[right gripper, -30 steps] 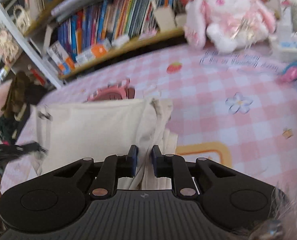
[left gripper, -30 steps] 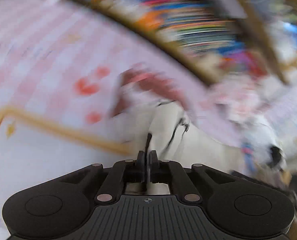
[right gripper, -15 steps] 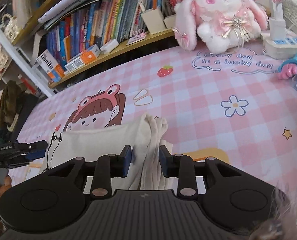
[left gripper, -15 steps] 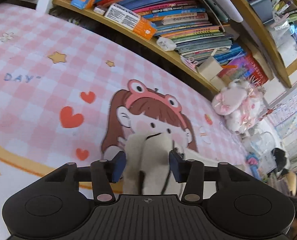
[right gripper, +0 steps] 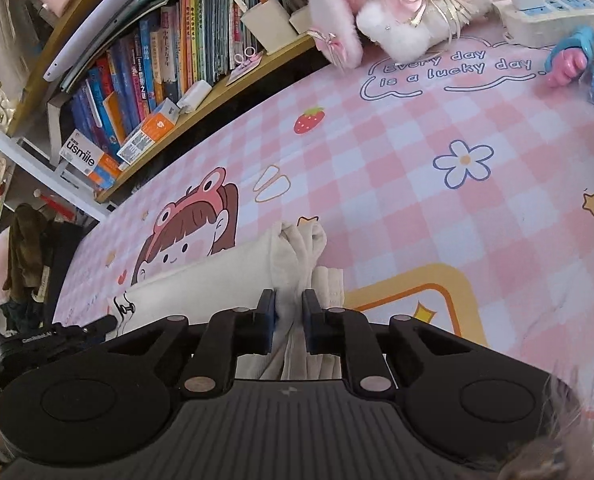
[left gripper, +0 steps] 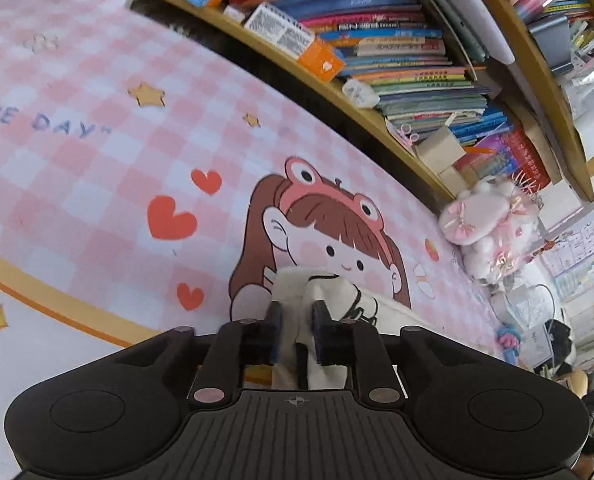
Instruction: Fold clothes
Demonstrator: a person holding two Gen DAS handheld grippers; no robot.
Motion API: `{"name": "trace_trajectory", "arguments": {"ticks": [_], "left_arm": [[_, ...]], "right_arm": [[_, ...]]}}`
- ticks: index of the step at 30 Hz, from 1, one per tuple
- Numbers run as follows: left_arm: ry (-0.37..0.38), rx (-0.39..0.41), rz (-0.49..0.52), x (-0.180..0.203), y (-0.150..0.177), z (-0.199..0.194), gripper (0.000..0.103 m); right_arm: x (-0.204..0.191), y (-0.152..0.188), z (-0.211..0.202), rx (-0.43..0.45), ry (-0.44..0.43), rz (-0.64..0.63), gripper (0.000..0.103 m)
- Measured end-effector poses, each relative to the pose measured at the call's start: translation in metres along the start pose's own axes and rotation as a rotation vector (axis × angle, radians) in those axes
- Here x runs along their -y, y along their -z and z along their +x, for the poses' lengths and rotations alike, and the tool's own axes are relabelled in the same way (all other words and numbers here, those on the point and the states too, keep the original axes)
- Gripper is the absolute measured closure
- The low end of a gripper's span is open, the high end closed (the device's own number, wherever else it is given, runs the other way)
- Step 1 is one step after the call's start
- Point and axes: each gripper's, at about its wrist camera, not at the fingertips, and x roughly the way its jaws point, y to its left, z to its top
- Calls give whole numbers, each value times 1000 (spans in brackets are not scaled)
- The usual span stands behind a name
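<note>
A cream garment (right gripper: 217, 276) with a small black print lies folded in a long band on the pink checked mat (right gripper: 417, 184). One bunched end (right gripper: 297, 240) rises between the pads of my right gripper (right gripper: 289, 300), whose jaws are closing and pinch the cloth. The other end (left gripper: 321, 284) stands up between the pads of my left gripper (left gripper: 297, 312), which press on it from both sides. In the right wrist view the left gripper (right gripper: 111, 321) shows as a black tip at the band's far left end.
A wooden bookshelf (left gripper: 397, 64) full of books runs along the mat's far edge. A pink and white plush rabbit (right gripper: 409, 12), a white power strip (right gripper: 549, 12) and a blue and pink toy (right gripper: 573, 56) sit at the far right corner.
The left view was blurred with jaws shut; they opened wide around the cloth, then narrowed onto it. The right jaws widened, then closed in on the cloth, and that view rolled.
</note>
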Motion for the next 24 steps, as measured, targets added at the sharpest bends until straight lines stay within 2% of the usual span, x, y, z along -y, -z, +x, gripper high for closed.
{"name": "trace_trajectory", "arguments": {"ticks": [3, 4, 5, 8, 12, 14, 17, 21, 24], "left_arm": [[-28, -12, 9, 2, 1, -10, 65], [-38, -26, 18, 3, 3, -13, 53], [-48, -43, 30, 4, 5, -15, 47], [-76, -75, 79, 7, 16, -24, 39], [-83, -94, 59, 4, 31, -29, 36], [-78, -92, 45, 3, 36, -29, 30], [-68, -94, 34, 4, 37, -29, 27], [-32, -97, -6, 6, 39, -24, 29], [-11, -107, -35, 10, 42, -19, 30]], "right_arm": [[-4, 2, -6, 20, 20, -11, 76], [-6, 4, -9, 28, 32, -21, 68], [-8, 6, -12, 33, 38, -35, 65], [-11, 12, -20, 32, 39, -58, 61], [-5, 22, -26, 10, 46, -17, 56], [0, 26, -28, -5, 45, 20, 53], [5, 31, -27, -35, 34, 61, 47], [4, 34, -22, -77, 14, 79, 47], [-2, 35, -18, -87, 20, 65, 54]]}}
